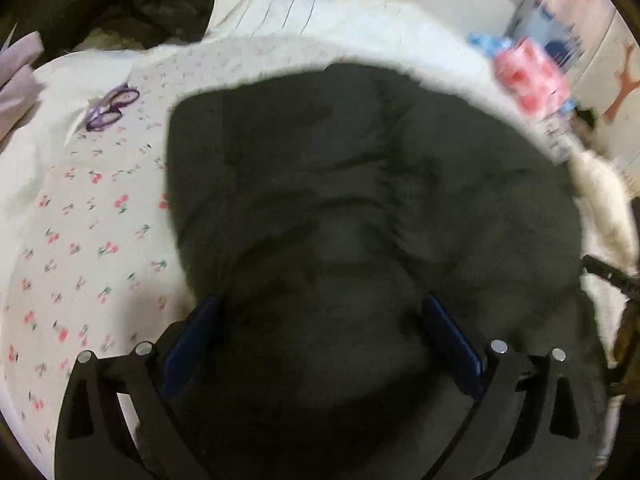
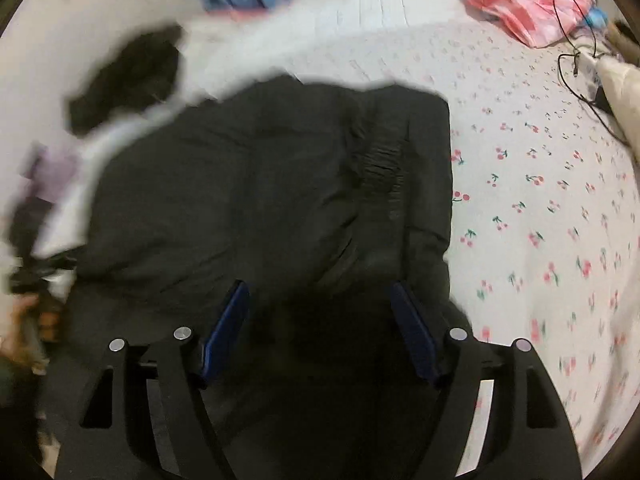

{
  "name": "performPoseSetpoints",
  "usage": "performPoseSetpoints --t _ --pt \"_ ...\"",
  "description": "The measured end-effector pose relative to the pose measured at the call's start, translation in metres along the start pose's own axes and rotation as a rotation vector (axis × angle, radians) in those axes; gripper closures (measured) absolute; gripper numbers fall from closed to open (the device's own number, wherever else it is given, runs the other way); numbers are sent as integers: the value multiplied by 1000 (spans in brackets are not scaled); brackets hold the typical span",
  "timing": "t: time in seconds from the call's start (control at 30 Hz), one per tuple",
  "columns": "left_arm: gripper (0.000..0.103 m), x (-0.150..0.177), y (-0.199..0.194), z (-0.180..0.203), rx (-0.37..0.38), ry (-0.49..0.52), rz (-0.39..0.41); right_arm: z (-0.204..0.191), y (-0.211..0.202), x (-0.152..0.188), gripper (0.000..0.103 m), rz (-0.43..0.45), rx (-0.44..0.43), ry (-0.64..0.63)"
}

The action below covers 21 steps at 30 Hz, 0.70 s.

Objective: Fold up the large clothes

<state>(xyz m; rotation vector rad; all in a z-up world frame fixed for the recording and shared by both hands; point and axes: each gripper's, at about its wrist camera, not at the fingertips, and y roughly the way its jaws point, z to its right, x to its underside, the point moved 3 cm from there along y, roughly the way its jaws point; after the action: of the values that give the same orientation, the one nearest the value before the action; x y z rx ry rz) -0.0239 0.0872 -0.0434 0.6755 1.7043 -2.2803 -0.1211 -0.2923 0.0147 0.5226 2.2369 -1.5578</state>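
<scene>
A bulky black garment point(image 1: 360, 216) lies folded into a thick block on a bed whose cherry-print sheet point(image 1: 80, 240) spreads beneath it, with both grippers poised above its near edge. The left gripper point(image 1: 320, 344) has its blue-padded fingers point(image 1: 452, 344) spread wide over the dark cloth, gripping nothing. The right gripper point(image 2: 320, 320) likewise has its fingers point(image 2: 226, 328) well apart over the garment and holds nothing.

Only the left wrist view takes in a pair of purple-framed glasses point(image 1: 110, 106) lying on the sheet left of the garment, a heap of dark clothes point(image 1: 132, 4) at the far left of the bed, and lilac fabric point(image 1: 18, 80) at the frame's edge. Only the right wrist view shows a black cable point(image 2: 576, 52) trailing across the sheet at far right, and a hand point(image 2: 24, 332) blurred at the left margin.

Both views catch a pink plastic bag point(image 2: 528, 4) at the far side of the bed, sharper in the right view, and a white quilted cover point(image 1: 340, 24) beyond the garment. Motion blur smears the edges of both frames, and the garment hides most of the bed's middle.
</scene>
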Motion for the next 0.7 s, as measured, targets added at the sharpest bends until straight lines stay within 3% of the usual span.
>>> performPoseSetpoints --t 0.13,0.27,0.43,0.7 --pt "7 35 -56 -18 93 38 -16 13 -62 48 25 -58 -108 3" --pt "7 86 -90 -60 199 -44 -50 38 -96 117 24 -147 -275 111" --pt "7 153 -115 -97 247 -122 -81 59 -103 185 24 -206 -368 227" --pt "7 227 -111 -107 525 -251 -196 71 -94 224 21 -227 -633 381"
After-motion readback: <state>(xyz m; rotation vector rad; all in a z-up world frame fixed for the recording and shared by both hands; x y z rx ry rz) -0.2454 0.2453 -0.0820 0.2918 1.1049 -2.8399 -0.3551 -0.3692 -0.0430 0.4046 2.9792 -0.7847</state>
